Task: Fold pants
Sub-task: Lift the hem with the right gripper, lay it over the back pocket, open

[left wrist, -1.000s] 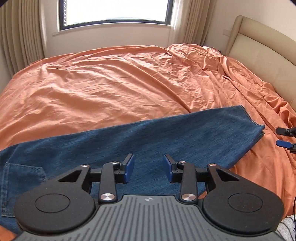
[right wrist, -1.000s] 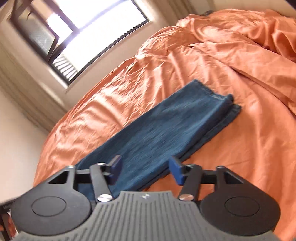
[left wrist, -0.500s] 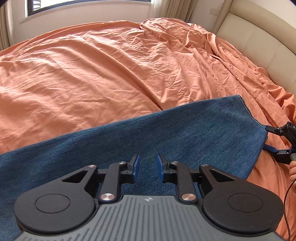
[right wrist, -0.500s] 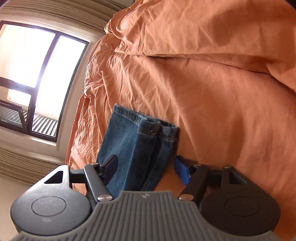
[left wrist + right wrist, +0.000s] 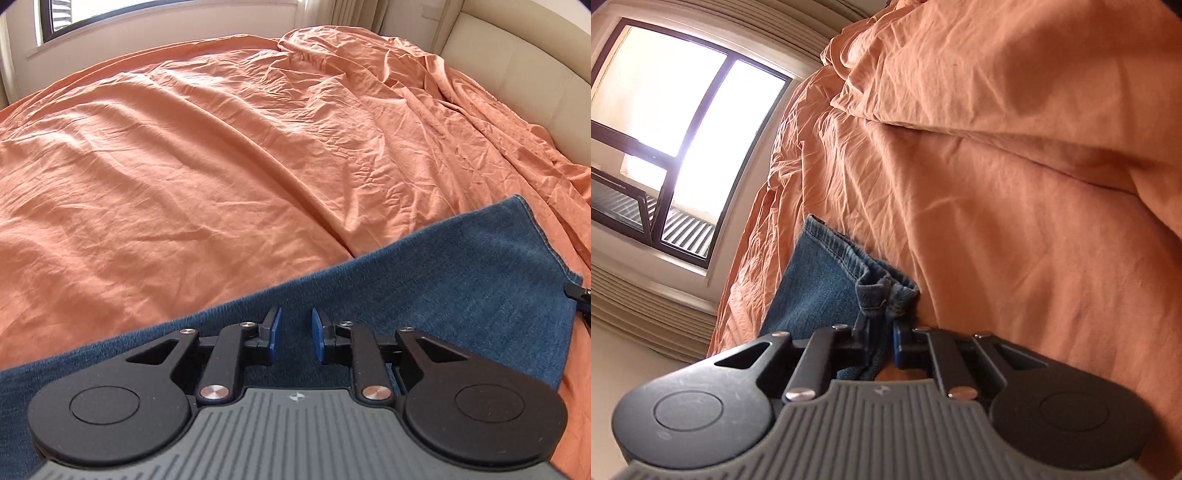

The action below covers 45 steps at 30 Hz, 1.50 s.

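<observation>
- Lying flat across the near part of the bed's orange sheet [image 5: 207, 155], the jeans [image 5: 461, 288] run left to right, leg hems off at the right end.
- Left gripper [image 5: 294, 334] hangs right over the denim, mid-leg. Its jaws have just been closing and now there's only a narrow gap between the blue pads [image 5: 274, 330]; can't really tell if any cloth is caught in there.
- Right gripper [image 5: 880, 345] is down at the hem end. Its jaws have just been closing too, and they're clamped tight on the bunched hem corner of the jeans [image 5: 820, 291].
- Window [image 5: 665, 122] is behind.
</observation>
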{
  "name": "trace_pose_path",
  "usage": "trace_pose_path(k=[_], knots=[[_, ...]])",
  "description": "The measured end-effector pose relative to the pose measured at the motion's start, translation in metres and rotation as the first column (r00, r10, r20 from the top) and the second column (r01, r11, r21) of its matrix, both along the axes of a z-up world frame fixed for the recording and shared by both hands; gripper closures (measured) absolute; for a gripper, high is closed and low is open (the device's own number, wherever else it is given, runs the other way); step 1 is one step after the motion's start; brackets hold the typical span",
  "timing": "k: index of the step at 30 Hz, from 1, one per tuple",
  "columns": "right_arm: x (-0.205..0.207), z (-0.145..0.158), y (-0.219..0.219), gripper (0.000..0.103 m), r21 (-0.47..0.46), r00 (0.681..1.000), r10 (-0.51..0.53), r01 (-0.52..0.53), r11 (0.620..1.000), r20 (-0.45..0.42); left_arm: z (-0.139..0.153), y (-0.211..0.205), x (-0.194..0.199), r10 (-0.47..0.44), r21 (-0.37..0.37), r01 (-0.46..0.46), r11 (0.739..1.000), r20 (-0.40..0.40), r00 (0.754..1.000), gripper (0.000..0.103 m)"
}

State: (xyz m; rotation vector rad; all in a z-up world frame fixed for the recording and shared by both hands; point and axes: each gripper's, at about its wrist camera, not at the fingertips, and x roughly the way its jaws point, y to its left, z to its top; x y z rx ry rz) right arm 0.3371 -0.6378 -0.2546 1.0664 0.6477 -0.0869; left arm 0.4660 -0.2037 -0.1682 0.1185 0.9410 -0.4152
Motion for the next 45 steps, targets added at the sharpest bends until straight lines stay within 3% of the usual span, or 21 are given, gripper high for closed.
trace_pose_path(k=[6,10,14,19,23,29,31,39,45], knots=[[0.006,0.006,0.006,0.098,-0.074,0.999,0.027,-0.029,0.997,-0.030,-0.015,-0.013,0.019,0.008,0.042,-0.007,0.999,-0.021,1.000,0.089],[0.012,0.016,0.008,0.098,-0.115,0.998,0.036,-0.042,0.992,-0.052,-0.001,-0.011,0.007,0.007,0.025,-0.007,1.000,-0.001,1.000,0.089],[0.013,0.042,0.012,0.099,-0.177,0.998,0.059,-0.064,0.982,-0.034,0.008,-0.017,-0.030,-0.093,0.031,0.094,0.995,-0.039,0.995,0.089],[0.016,0.073,0.020,0.099,-0.239,0.997,0.077,-0.082,0.968,-0.029,-0.005,-0.020,-0.094,-0.180,0.010,0.182,0.983,-0.084,0.980,0.089],[0.018,0.101,0.034,0.099,-0.316,0.995,0.096,-0.099,0.944,-0.023,-0.007,-0.019,-0.140,-0.214,-0.065,0.208,0.976,-0.104,0.971,0.090],[0.021,0.171,0.083,0.100,-0.497,0.980,0.197,-0.158,0.853,0.026,0.000,-0.012,-0.191,-0.289,-0.124,0.273,0.954,-0.142,0.947,0.089],[0.023,0.198,0.105,0.100,-0.543,0.970,0.239,-0.176,0.821,0.048,0.013,0.004,-0.203,-0.283,-0.144,0.265,0.953,-0.117,0.952,0.089],[0.027,0.275,0.227,0.100,-0.700,0.893,0.439,-0.251,0.669,0.099,0.081,0.108,-0.212,-0.129,-0.225,0.120,0.967,-0.024,0.991,0.089],[0.031,0.282,0.347,0.100,-0.777,0.797,0.601,-0.345,0.526,0.053,0.106,0.190,-0.220,0.035,-0.245,-0.028,0.969,0.025,0.999,0.089]])
